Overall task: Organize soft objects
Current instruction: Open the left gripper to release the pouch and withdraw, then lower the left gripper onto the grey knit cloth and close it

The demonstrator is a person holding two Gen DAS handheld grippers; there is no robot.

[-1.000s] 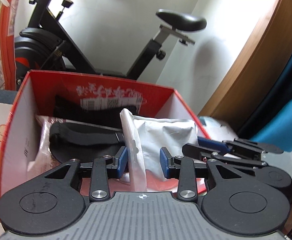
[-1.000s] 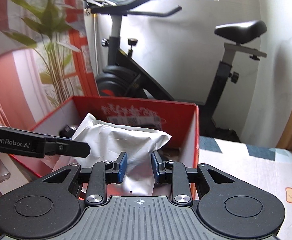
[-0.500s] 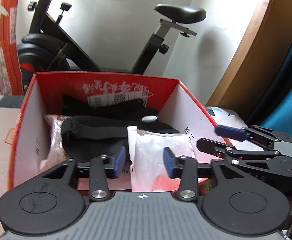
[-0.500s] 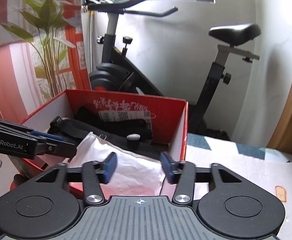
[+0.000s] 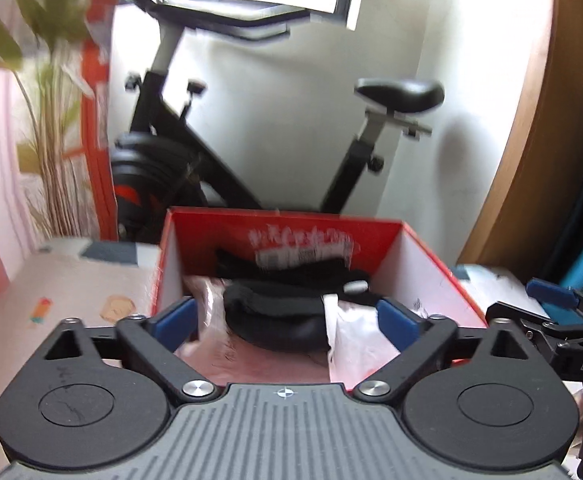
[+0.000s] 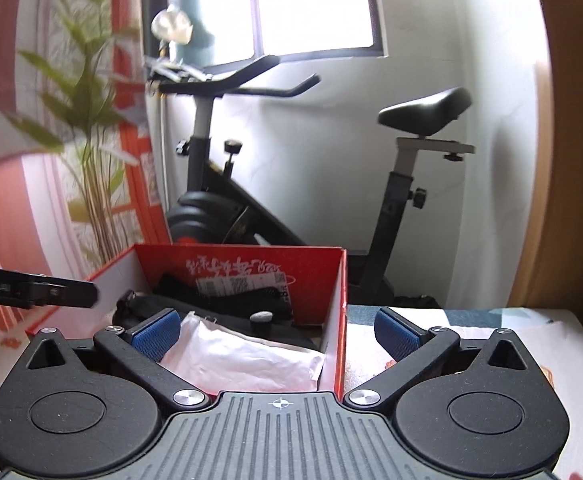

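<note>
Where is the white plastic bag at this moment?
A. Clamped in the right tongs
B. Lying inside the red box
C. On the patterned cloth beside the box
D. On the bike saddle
B: the white plastic bag lies inside the red box, with the right tongs wide open and clear of it.

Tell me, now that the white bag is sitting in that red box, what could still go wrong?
The white bag lies loosely on top of the black fabric items in the red box, up against its right wall, so it might slide or puff up above the rim. Both grippers, left and right, have just been opening and now stand wide with nothing between the pads; the right one straddles the box wall and could knock it.
</note>
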